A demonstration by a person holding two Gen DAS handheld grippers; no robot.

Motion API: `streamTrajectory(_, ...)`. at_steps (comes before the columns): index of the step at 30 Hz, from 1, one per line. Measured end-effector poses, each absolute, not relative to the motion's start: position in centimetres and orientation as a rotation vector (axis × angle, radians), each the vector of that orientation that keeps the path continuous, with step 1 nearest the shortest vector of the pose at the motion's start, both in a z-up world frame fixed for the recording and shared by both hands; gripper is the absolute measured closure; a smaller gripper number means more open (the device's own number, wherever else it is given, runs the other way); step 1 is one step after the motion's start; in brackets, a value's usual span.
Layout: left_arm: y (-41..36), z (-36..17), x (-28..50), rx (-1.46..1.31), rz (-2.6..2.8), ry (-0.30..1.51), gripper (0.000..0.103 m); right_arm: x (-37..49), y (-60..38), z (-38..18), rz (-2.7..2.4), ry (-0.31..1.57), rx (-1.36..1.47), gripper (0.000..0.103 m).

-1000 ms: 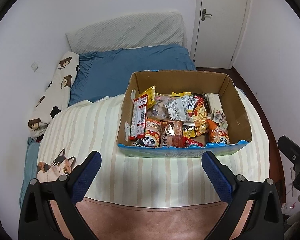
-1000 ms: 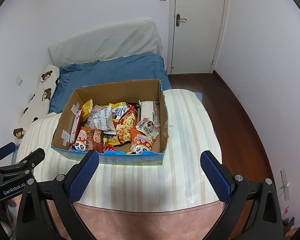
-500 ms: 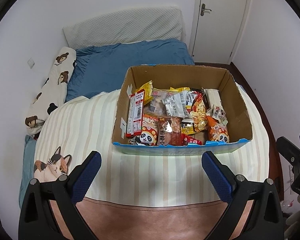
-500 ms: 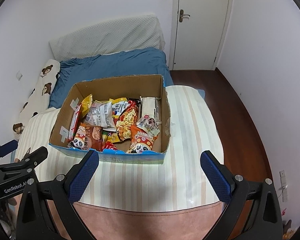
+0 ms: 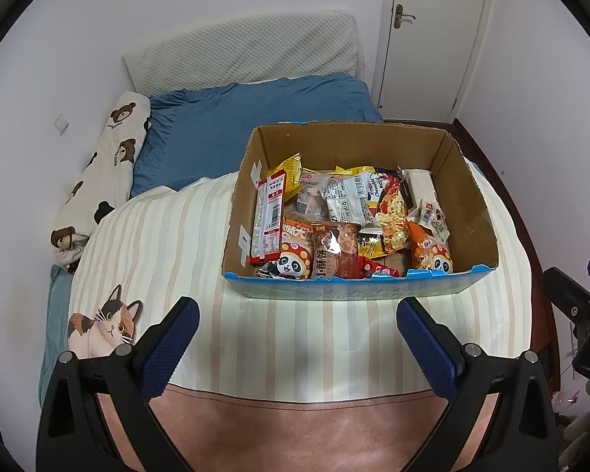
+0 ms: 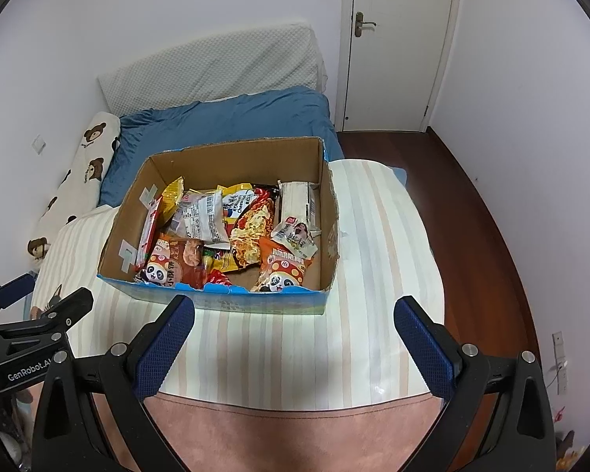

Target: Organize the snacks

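A cardboard box (image 5: 470, 192) (image 6: 328, 212) with a blue front edge sits on a striped cloth over a round table (image 5: 177, 236) (image 6: 377, 275). It holds several snack packets: a red-and-white packet (image 5: 269, 216) standing along the left wall, panda-print bags (image 5: 295, 253) (image 6: 281, 271), a noodle pack (image 5: 389, 212) (image 6: 251, 228) and a brown cake packet (image 5: 336, 251). My left gripper (image 5: 297, 320) hovers open above the table's near edge, in front of the box. My right gripper (image 6: 293, 318) is open too, also short of the box's front. Neither holds anything.
Behind the table lies a bed with a blue cover (image 5: 255, 118), a bear-print pillow (image 5: 106, 165) and a white padded headboard (image 5: 240, 47). A white door (image 6: 397, 43) stands at the back right. Dark wood floor (image 6: 472, 204) runs along the table's right side.
Both grippers have tilted and shifted slightly, so the box sits a little lower and closer in each view. Their jaws stay wide apart.
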State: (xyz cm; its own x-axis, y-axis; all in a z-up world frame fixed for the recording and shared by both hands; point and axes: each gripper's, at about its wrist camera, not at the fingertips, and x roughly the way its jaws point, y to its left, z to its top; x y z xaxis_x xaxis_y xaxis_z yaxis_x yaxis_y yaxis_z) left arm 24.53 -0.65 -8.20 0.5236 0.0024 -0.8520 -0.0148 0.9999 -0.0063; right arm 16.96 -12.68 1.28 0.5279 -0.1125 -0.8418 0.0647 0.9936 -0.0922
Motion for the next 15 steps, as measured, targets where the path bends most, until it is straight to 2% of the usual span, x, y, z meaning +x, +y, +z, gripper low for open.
streamTrajectory(15, -0.8, -7.2, 23.7, -0.011, -0.004, 0.998, 0.0, 16.4, -12.7, 1.9, -0.111, 0.997, -0.044, 0.0)
